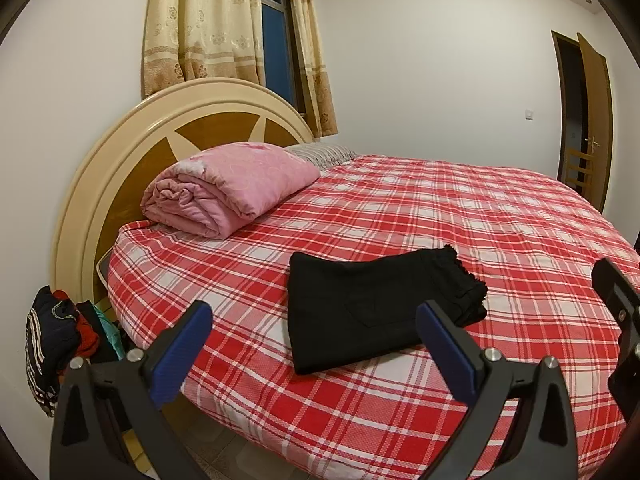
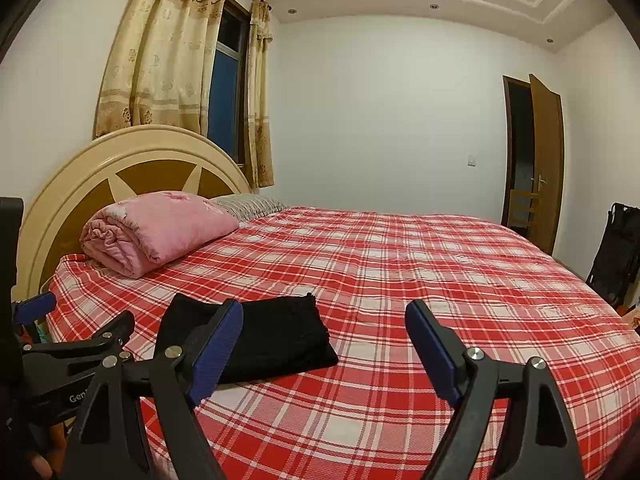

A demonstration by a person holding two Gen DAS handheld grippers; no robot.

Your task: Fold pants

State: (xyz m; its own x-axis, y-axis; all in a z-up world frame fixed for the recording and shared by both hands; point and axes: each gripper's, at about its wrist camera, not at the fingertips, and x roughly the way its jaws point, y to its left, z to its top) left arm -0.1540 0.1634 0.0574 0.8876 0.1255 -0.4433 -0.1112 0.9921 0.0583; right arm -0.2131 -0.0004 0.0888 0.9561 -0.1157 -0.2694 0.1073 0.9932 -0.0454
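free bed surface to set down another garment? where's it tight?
Widest bare patch: plaid sheet right of the folded black pants, running to the far edge by the door. A smaller strip lies between the pants and the pink quilt. Crowded: the headboard end, with the quilt and the striped pillow, and the near-left corner by the pants.

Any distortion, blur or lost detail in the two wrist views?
Left wrist: strong fisheye, headboard bows, corners vignetted; black pants lose fold detail. Right wrist: same curvature, ceiling lines bend, door leans; both look sharp, evenly lit, without glare.
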